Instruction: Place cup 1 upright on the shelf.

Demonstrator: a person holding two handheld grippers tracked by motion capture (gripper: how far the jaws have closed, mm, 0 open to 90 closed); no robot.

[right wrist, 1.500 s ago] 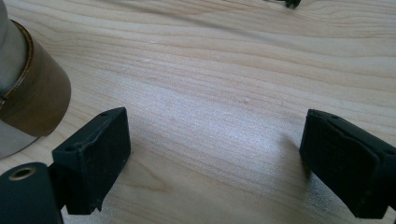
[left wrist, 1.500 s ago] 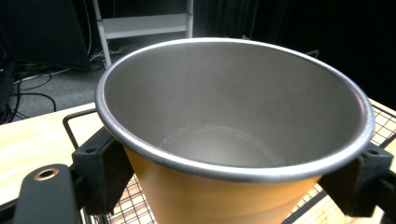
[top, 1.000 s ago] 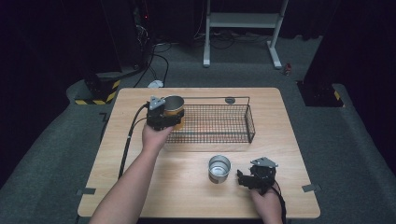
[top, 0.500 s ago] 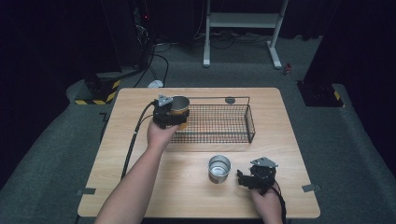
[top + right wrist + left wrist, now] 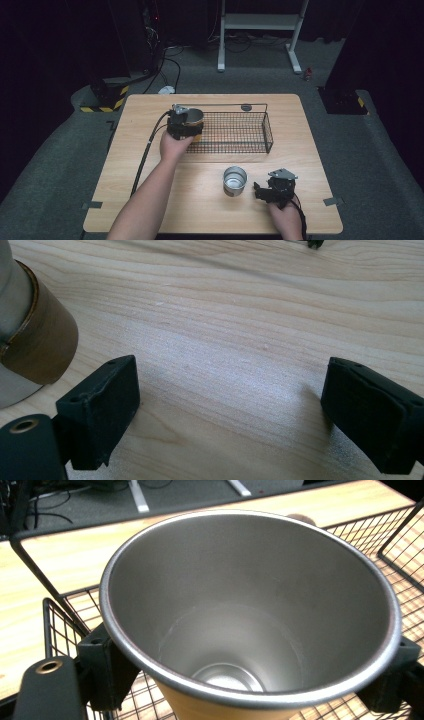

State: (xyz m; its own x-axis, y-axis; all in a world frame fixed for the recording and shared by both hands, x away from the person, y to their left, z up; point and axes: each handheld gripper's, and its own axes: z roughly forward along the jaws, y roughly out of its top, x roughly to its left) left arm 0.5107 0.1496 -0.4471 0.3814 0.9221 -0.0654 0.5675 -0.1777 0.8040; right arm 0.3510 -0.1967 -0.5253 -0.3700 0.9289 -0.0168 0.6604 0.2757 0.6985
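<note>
Steel, dull and brushed inside, makes up the cup (image 5: pixel 250 615) that the left claw (image 5: pixel 184 125) holds: it flares from a small round bottom up to a wide rolled rim, and its outside below the rim is yellow-orange. The black pads (image 5: pixel 107 667) press on its wall from both sides just under the rim. Seen from the high view, the cup stands upright in the claw over the left end of the black wire basket (image 5: pixel 235 131), which sits on the far half of the wooden bench (image 5: pixel 150 195).

A second steel cup (image 5: pixel 235 180) stands upright on the bench nearer the person, open end up. Just to its right the right claw (image 5: pixel 260 191) rests low over the wood, its jaws spread wide with nothing between them.
</note>
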